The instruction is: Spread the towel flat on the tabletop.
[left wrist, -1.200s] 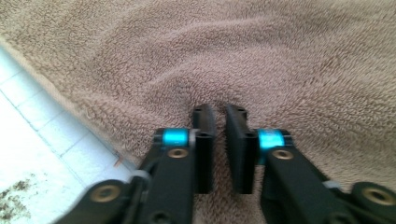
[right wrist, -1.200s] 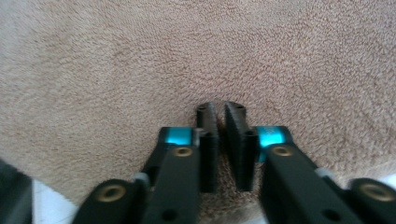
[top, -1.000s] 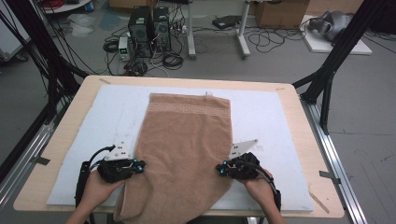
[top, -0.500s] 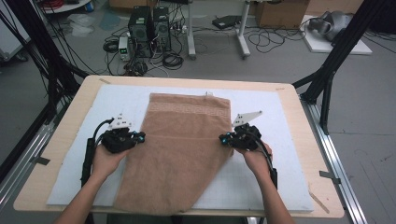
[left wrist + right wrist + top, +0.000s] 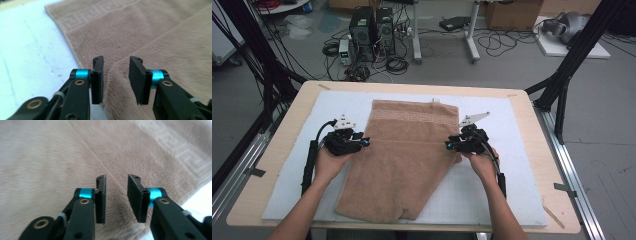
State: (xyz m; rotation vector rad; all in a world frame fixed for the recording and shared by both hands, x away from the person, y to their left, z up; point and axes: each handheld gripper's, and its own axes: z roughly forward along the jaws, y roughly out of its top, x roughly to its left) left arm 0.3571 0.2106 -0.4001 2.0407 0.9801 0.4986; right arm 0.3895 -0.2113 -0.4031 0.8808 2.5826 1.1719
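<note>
Now brown towel (image 5: 407, 155) flat on white mat (image 5: 292, 165), folded layer's corners laid mid-way. Left gripper (image 5: 116, 80) and right gripper (image 5: 116, 198) just been opening, jaws parted, nothing gripped, fold edge between them. Best lift straight off, avoid dragging released corners.

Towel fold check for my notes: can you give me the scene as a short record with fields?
towel: tan, lying on the white mat, near part folded up over itself, patterned band at the far end
left gripper: at the towel's left edge, jaws have just been opening, fold edge between them, not pressed
right gripper: at the towel's right edge, jaws have just been opening, apart over the cloth
table: wooden
</note>
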